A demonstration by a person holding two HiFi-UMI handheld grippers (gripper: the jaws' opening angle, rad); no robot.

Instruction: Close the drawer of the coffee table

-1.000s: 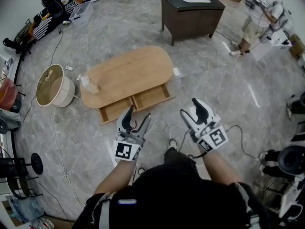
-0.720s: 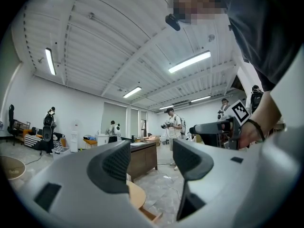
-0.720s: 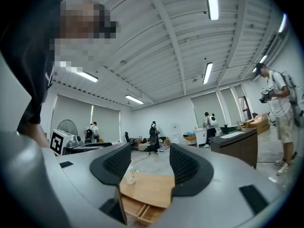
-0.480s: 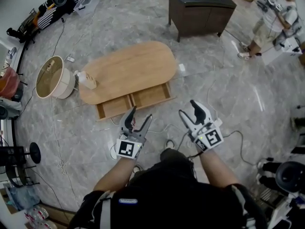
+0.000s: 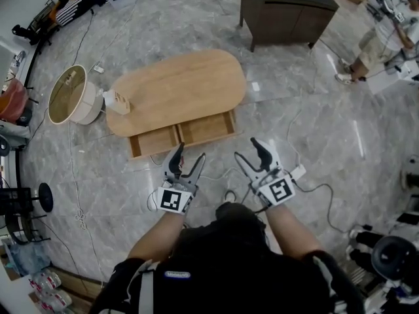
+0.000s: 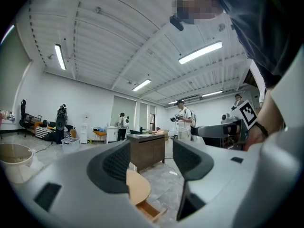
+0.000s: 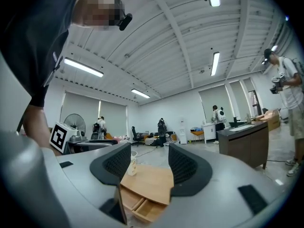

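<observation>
The oval wooden coffee table point(image 5: 175, 87) stands on the marble floor. Along its near side two drawers stand pulled out: the left drawer point(image 5: 154, 142) and the right drawer point(image 5: 208, 127). My left gripper point(image 5: 188, 154) is open and empty, held in the air just short of the drawer fronts. My right gripper point(image 5: 247, 150) is also open and empty, to the right of the right drawer's corner. In the left gripper view the table point(image 6: 137, 189) and a drawer point(image 6: 153, 212) show between the jaws. In the right gripper view the drawers point(image 7: 142, 208) lie low between the jaws.
A small white carton point(image 5: 116, 102) stands on the table's left end. A round drum-like shade point(image 5: 69, 103) lies left of the table. A dark cabinet point(image 5: 288, 8) stands behind it. Cables point(image 5: 308, 188) trail over the floor. A person point(image 5: 386, 34) stands at the far right.
The table and drawers have come nearer in the head view. Both grippers now hang closer to the drawer fronts. Both stay open.
</observation>
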